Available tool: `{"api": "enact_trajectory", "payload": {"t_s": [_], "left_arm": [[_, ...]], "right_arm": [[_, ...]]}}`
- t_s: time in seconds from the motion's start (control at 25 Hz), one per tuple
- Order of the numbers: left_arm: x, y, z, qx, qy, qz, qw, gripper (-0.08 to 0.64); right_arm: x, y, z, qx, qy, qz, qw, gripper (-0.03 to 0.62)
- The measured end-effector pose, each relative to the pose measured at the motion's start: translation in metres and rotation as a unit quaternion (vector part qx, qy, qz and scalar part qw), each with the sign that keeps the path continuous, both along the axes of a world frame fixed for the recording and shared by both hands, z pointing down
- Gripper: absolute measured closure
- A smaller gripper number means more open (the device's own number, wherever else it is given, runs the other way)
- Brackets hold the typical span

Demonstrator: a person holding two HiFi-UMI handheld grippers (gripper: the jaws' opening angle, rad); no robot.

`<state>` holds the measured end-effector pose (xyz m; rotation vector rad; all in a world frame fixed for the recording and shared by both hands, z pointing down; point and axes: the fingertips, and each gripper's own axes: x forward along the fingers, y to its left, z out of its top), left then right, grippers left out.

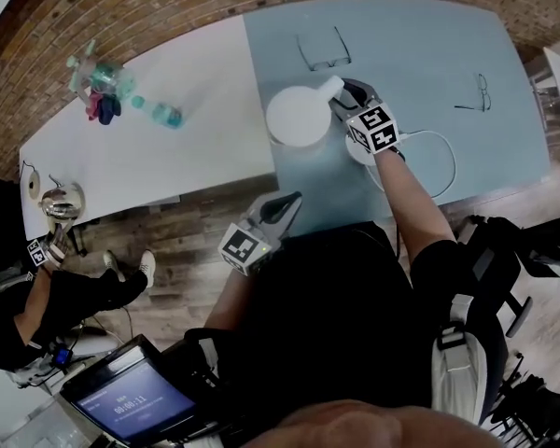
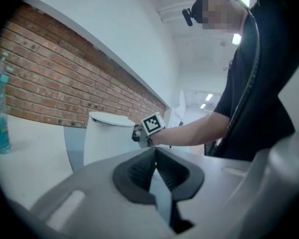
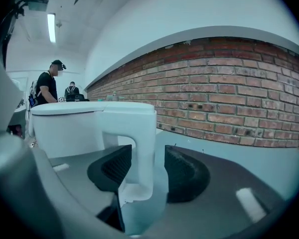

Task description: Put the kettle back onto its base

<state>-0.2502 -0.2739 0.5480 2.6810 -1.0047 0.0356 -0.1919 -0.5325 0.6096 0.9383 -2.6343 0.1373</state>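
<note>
The white kettle (image 1: 297, 118) stands upright on the blue table top (image 1: 420, 45), just left of its round white base (image 1: 356, 150), which my right arm partly covers. My right gripper (image 1: 351, 95) is at the kettle's handle (image 3: 139, 133). In the right gripper view the handle stands between the open jaws of that gripper (image 3: 148, 159), with a gap showing on the right pad's side. My left gripper (image 1: 287, 203) hangs off the table's near edge, shut and empty. In the left gripper view its jaws (image 2: 154, 159) meet, pointing toward the kettle (image 2: 107, 138).
The base's white cord (image 1: 448, 161) loops to the right. Two pairs of glasses (image 1: 323, 52) (image 1: 481, 92) lie on the blue top. Bottles (image 1: 103, 84) stand on the white table at the left. Another person (image 1: 47, 297) sits by a silver kettle (image 1: 62, 200). A screen (image 1: 131, 401) is below.
</note>
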Motion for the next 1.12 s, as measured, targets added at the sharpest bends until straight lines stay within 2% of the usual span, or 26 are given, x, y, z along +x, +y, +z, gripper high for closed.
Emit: {"api": "enact_trajectory", "payload": {"t_s": [0.28,0.4,0.52,0.6,0.88,1.12], "left_arm": [[-0.011,-0.001,0.0,-0.004,0.0,-0.016,0.9999,0.558],[-0.015,0.0,0.002,-0.005,0.0,-0.023,0.9997,0.558],[-0.019,0.001,0.003,-0.007,0.0,-0.03,0.9995,0.558],[-0.02,0.002,0.004,-0.008,0.0,-0.031,0.9995,0.558],[-0.014,0.001,0.002,-0.007,0.0,-0.024,0.9997,0.558],[-0.016,0.001,0.001,-0.004,0.0,-0.026,0.9997,0.558]], "right_arm": [[-0.023,-0.02,0.001,-0.008,-0.017,-0.004,1.0,0.399],[-0.027,-0.024,0.001,-0.006,-0.021,-0.004,1.0,0.421],[-0.03,-0.022,-0.001,0.0,-0.024,-0.008,1.0,0.469],[-0.031,-0.02,-0.002,0.004,-0.025,-0.012,1.0,0.526],[-0.031,-0.02,-0.002,0.008,-0.017,-0.004,1.0,0.528],[-0.023,-0.013,-0.005,-0.004,-0.031,0.021,0.999,0.526]]}}
